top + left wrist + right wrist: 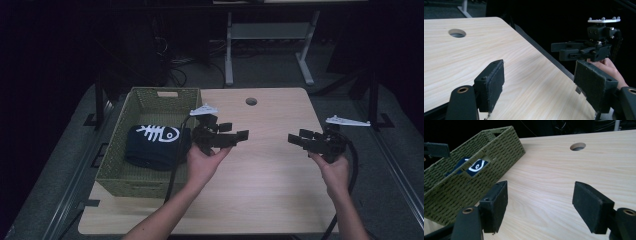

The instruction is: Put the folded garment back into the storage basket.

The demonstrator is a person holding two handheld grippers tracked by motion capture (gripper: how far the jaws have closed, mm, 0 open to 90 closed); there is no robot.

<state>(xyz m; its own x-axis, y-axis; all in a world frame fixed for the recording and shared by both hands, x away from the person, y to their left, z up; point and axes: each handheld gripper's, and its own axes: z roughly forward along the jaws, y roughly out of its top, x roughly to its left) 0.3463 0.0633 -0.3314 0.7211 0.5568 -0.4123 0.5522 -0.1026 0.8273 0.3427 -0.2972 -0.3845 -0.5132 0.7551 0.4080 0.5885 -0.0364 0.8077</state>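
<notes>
A light wooden table [260,170] with rounded corners carries the scene, its pale grain running lengthwise. A round hole [251,101] is cut through the top near the far edge, about midway across. On the left part of the top stands a green woven basket [150,182], reaching from the far edge almost to the near one. The top's right half is bare wood.

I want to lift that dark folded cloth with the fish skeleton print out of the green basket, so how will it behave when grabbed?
The dark folded cloth looks soft, so it would probably sag and unfold if pinched at one edge. It seems light for its bulk. Lying low inside the woven basket, it may drag against the wall rather than slide out cleanly.
</notes>
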